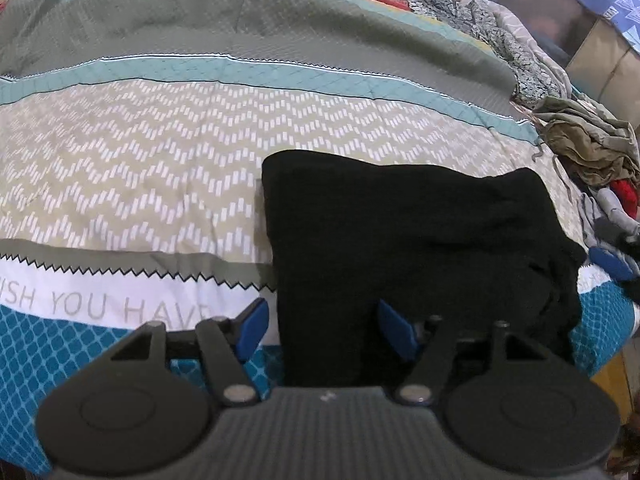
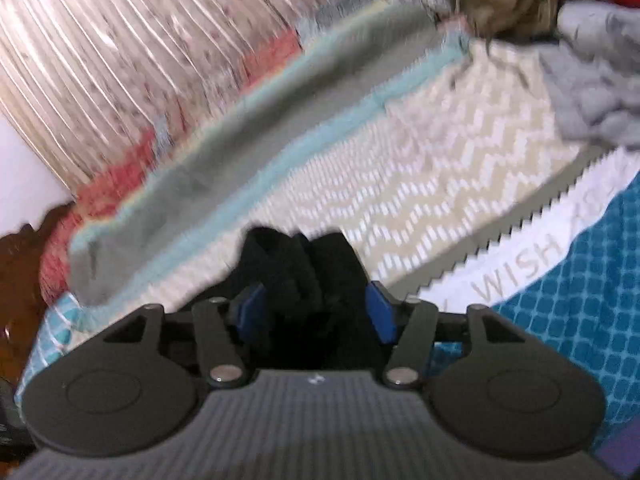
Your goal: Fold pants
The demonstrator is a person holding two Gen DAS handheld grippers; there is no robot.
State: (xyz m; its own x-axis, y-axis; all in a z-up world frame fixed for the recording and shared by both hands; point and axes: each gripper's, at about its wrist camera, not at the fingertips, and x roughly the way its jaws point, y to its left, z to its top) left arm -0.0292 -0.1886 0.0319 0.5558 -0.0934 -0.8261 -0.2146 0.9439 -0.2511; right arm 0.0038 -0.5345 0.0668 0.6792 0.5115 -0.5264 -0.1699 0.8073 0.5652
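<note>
The black pants (image 1: 420, 248) lie folded into a thick block on the patterned bedspread (image 1: 140, 184), towards its right side. In the left wrist view my left gripper (image 1: 326, 330) hovers over the block's near left corner. Its blue pads (image 1: 256, 326) stand wide apart, one off the cloth to the left and one over it, neither pressing. In the blurred right wrist view a bunch of the black pants (image 2: 304, 272) stands creased between the blue pads (image 2: 380, 316) of my right gripper (image 2: 314, 314). That cloth fills the gap from pad to pad.
A heap of olive, grey and red clothes (image 1: 588, 148) sits at the bed's right edge, seen too as the clothes heap (image 2: 560, 4) in the right wrist view. Pleated curtains (image 2: 100, 60) hang beyond the bed. Boxes (image 1: 600, 52) stand at the far right.
</note>
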